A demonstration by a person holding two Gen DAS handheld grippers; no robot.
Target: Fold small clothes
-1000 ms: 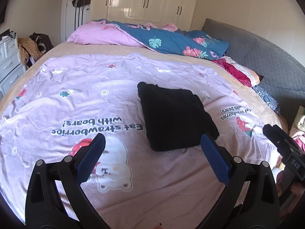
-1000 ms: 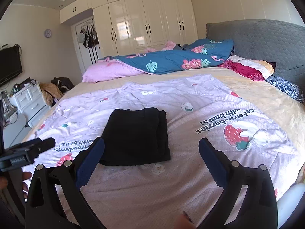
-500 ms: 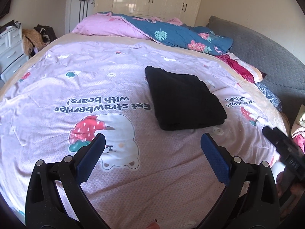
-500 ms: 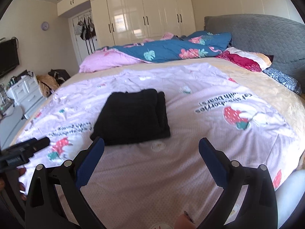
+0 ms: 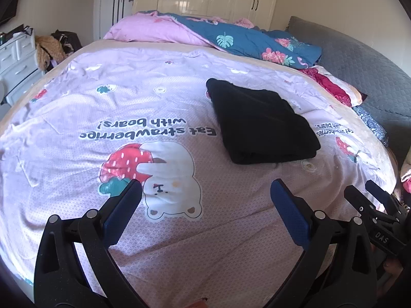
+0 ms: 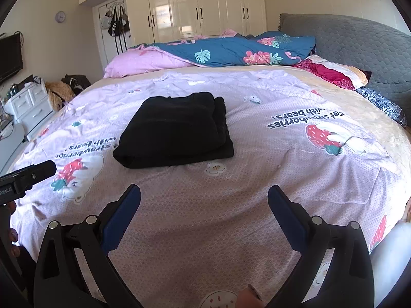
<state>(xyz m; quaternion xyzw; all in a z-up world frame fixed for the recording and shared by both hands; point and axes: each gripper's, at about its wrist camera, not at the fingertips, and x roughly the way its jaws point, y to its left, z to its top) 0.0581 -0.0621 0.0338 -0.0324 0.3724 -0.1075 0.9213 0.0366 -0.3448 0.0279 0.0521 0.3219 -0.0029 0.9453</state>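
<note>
Lilac bedsheet [image 5: 77, 107] printed with bears and strawberries spreads across the bed. A folded black garment [image 6: 174, 131] lies flat near its middle. The left gripper [image 5: 205, 205] and right gripper [image 6: 204, 202] hover apart from it, jaws spread wide, holding nothing.

The bed [image 5: 108, 45] is covered by a lilac printed sheet [image 5: 179, 231] showing bears, strawberries and text. A folded black garment [image 5: 259, 123] lies flat on the sheet, ahead and right of the left claw, ahead and left of the right claw. Beyond it, at the far edge, a pink and blue floral duvet [image 6: 218, 51] is bunched. Red-patterned pillows [image 6: 331, 73] rest far right.
</note>
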